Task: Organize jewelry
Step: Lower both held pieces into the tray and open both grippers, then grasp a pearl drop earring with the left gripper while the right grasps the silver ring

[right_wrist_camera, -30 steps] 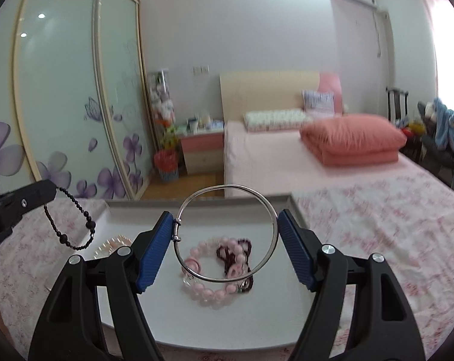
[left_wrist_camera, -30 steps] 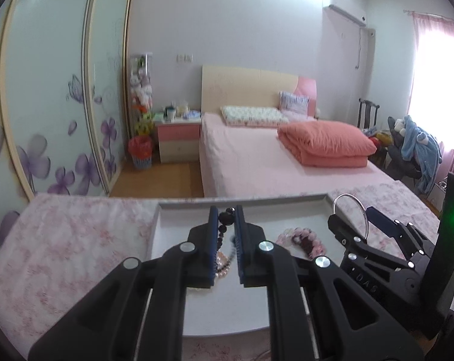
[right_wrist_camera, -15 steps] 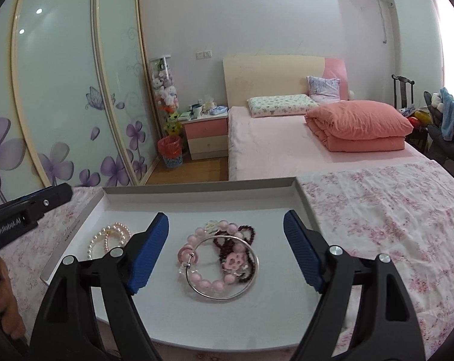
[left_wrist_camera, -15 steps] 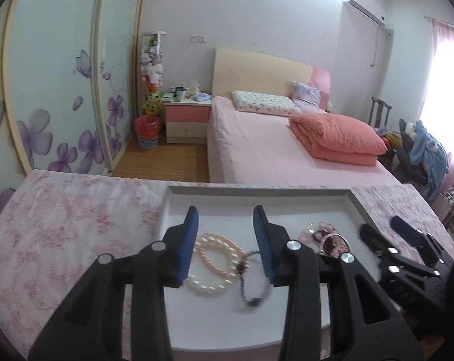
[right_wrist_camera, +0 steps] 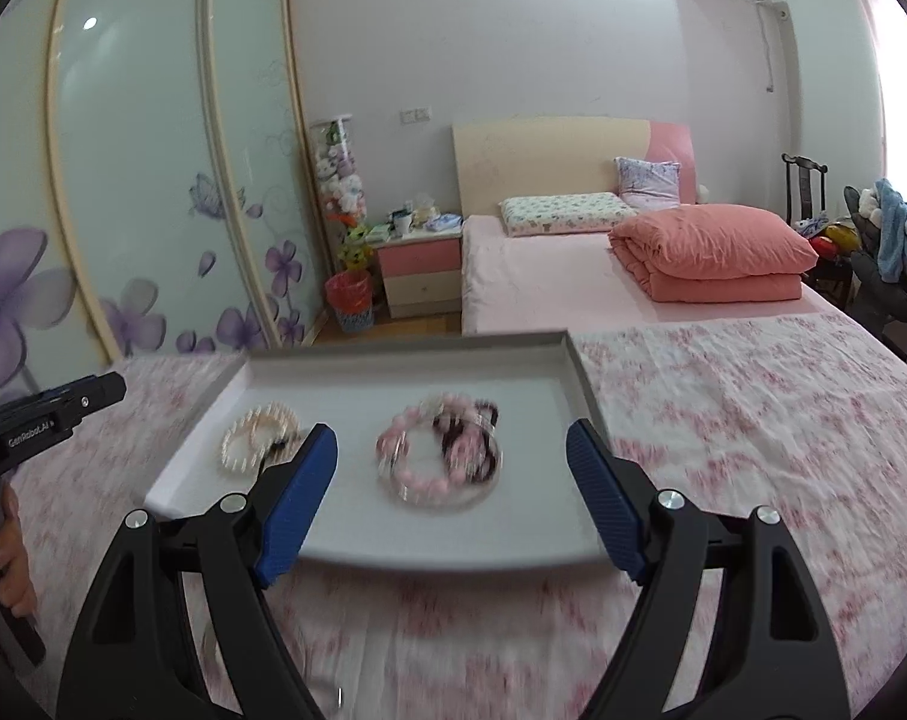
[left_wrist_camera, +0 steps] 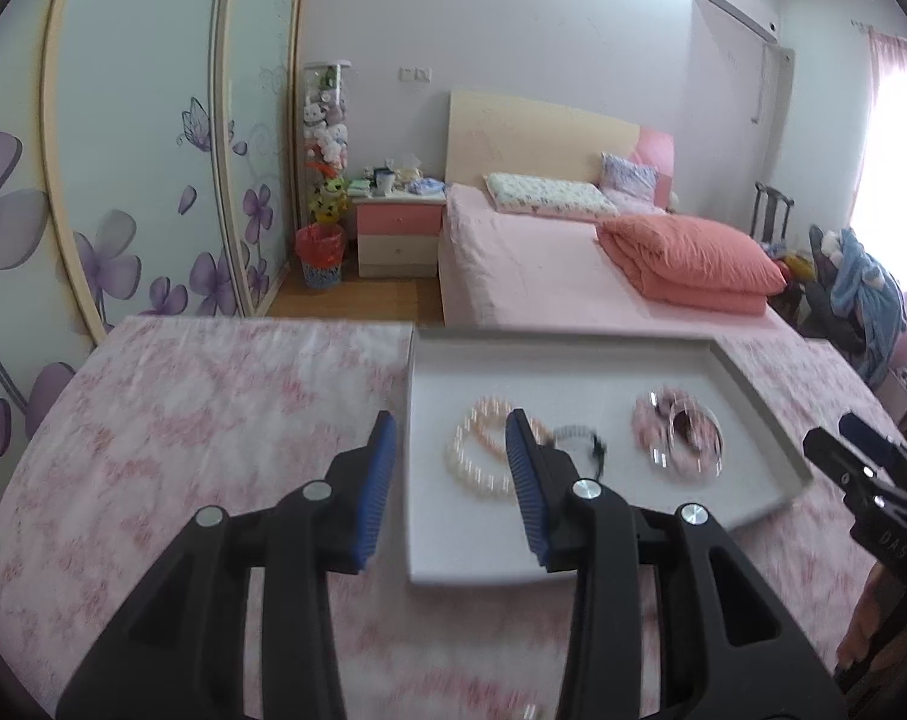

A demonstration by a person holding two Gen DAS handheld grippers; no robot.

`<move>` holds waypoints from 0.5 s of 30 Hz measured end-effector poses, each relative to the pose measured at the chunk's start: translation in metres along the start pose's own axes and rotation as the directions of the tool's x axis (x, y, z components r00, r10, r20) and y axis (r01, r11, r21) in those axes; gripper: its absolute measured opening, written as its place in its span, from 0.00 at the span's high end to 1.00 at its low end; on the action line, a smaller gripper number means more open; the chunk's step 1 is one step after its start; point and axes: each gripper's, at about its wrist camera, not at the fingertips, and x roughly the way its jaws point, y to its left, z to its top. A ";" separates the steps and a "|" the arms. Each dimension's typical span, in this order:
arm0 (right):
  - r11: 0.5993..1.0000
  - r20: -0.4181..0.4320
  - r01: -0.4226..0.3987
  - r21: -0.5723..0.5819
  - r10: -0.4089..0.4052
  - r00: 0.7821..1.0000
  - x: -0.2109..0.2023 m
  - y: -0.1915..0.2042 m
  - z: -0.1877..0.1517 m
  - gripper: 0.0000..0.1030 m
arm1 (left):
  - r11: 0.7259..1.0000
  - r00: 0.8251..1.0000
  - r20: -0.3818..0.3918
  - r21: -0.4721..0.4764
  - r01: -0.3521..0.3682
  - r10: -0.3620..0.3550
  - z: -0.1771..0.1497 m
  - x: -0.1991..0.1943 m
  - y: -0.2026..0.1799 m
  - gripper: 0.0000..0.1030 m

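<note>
A grey tray (left_wrist_camera: 573,381) lies on the pink floral cloth. In it lie a pearl bracelet (left_wrist_camera: 483,459), a black bead bracelet (left_wrist_camera: 585,441) beside it, and pink and dark red bead bracelets under a silver bangle (left_wrist_camera: 684,438). My left gripper (left_wrist_camera: 450,426) is open and empty above the tray's near left edge. My right gripper (right_wrist_camera: 451,438) is open wide and empty, just short of the tray's near rim (right_wrist_camera: 453,558), facing the pink bracelet (right_wrist_camera: 417,471) and the bangle (right_wrist_camera: 447,498). The pearls (right_wrist_camera: 255,438) lie to its left.
Floral cloth (right_wrist_camera: 723,420) covers the surface around the tray. Beyond it stands a pink bed (right_wrist_camera: 573,282) with a folded quilt. A wardrobe with flower-printed doors (left_wrist_camera: 153,180) lines the left. A person's hand (right_wrist_camera: 9,564) holds the left gripper's handle.
The left gripper opened and dropped the black bead bracelet into the tray. The right gripper let the silver bangle fall over the pink bracelets. Both drew back from the tray.
</note>
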 end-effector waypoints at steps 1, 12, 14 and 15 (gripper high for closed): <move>1.000 -0.014 -0.007 -0.004 0.007 1.000 -0.004 0.000 -0.004 0.24 | 1.000 1.000 -0.013 0.008 0.006 -0.006 -0.007 -0.003 0.001 0.63; 0.990 -0.227 -0.098 -0.098 0.074 0.971 -0.031 0.021 -0.064 0.24 | 0.979 0.967 -0.223 0.135 0.152 -0.120 -0.094 -0.015 -0.020 0.63; 0.989 -0.246 -0.107 -0.098 0.080 0.966 -0.031 0.022 -0.069 0.24 | 0.976 0.964 -0.234 0.146 0.164 -0.127 -0.101 -0.013 -0.023 0.63; 0.989 -0.252 -0.109 -0.097 0.081 0.964 -0.031 0.023 -0.071 0.24 | 0.973 0.961 -0.241 0.151 0.173 -0.133 -0.105 -0.013 -0.024 0.63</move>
